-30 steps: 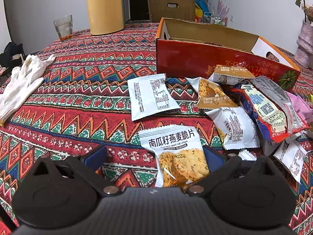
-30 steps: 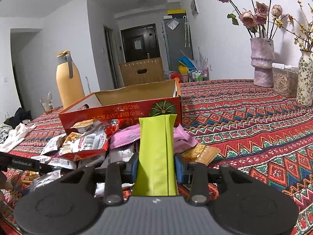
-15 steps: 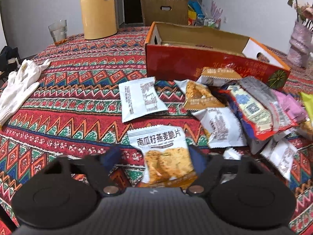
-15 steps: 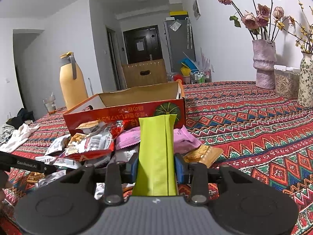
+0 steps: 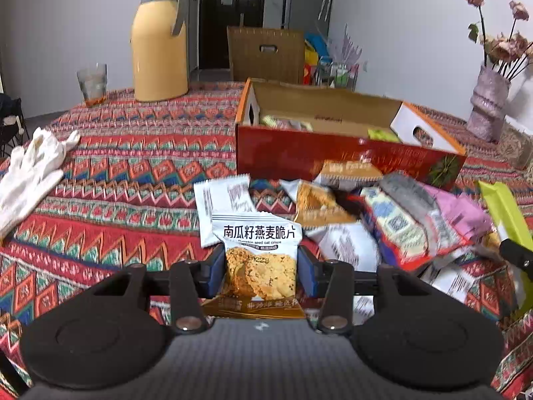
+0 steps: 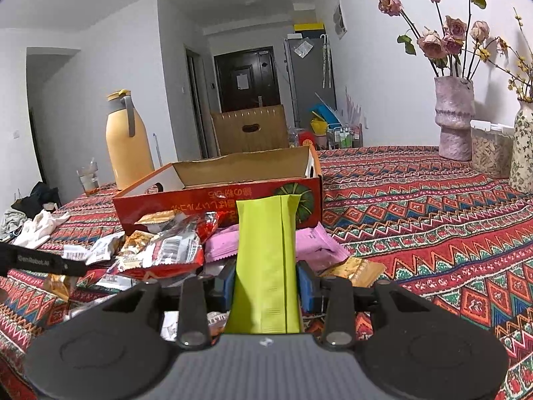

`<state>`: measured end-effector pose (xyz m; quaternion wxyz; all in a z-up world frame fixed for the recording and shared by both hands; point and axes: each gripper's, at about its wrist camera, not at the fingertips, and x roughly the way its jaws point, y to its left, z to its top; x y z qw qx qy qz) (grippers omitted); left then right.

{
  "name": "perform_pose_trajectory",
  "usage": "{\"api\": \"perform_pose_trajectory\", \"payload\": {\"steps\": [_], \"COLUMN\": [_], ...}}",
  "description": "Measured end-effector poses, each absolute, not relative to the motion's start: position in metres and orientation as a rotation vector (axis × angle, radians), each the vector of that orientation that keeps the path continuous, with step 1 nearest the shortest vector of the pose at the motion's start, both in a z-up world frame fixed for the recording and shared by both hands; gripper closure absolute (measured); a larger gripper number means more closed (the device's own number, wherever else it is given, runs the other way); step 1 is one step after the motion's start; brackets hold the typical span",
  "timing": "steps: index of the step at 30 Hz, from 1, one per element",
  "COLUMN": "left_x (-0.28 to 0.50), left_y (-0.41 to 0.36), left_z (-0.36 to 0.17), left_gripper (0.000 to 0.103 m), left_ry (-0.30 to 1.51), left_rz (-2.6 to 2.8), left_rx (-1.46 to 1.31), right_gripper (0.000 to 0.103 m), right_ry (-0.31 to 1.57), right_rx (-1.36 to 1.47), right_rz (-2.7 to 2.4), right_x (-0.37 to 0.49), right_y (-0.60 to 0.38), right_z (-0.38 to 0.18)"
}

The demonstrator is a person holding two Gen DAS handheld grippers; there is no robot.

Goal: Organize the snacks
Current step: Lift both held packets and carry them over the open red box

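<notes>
My left gripper (image 5: 261, 275) is shut on a white and orange oat crisp packet (image 5: 260, 253), held above the patterned tablecloth. My right gripper (image 6: 266, 283) is shut on a lime green snack packet (image 6: 266, 260), which also shows in the left wrist view (image 5: 504, 213). An open red cardboard box (image 5: 333, 153) stands behind the pile, with a few packets inside; it also shows in the right wrist view (image 6: 216, 200). A heap of loose snack packets (image 5: 383, 220) lies in front of the box (image 6: 166, 246).
A yellow thermos jug (image 5: 158, 40) and a glass (image 5: 92, 83) stand at the back left. White gloves (image 5: 30, 170) lie at the left. Vases with dried roses (image 6: 454, 120) and a clear container (image 6: 489, 150) stand at the right.
My left gripper closed on the oat crisp packet and lifted it off the cloth. My right gripper rose slightly with the green packet still held.
</notes>
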<state>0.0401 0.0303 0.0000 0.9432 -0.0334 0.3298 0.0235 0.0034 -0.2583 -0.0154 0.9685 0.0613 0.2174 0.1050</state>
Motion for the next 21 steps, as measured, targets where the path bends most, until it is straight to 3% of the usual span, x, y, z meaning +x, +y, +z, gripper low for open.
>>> {"api": "perform_pose_trajectory", "payload": {"steps": [21], "left_x": [0.105], "left_y": [0.014], "left_z": [0.065], "left_gripper": [0.057], "left_ry": [0.473], "left_rz": [0.013], "left_rx": [-0.095], "right_gripper": [0.067], "right_ry": [0.328], "right_rx": [0.105], "right_rz": [0.198], "right_x": [0.082], "right_y": [-0.239], "right_z": [0.033]}}
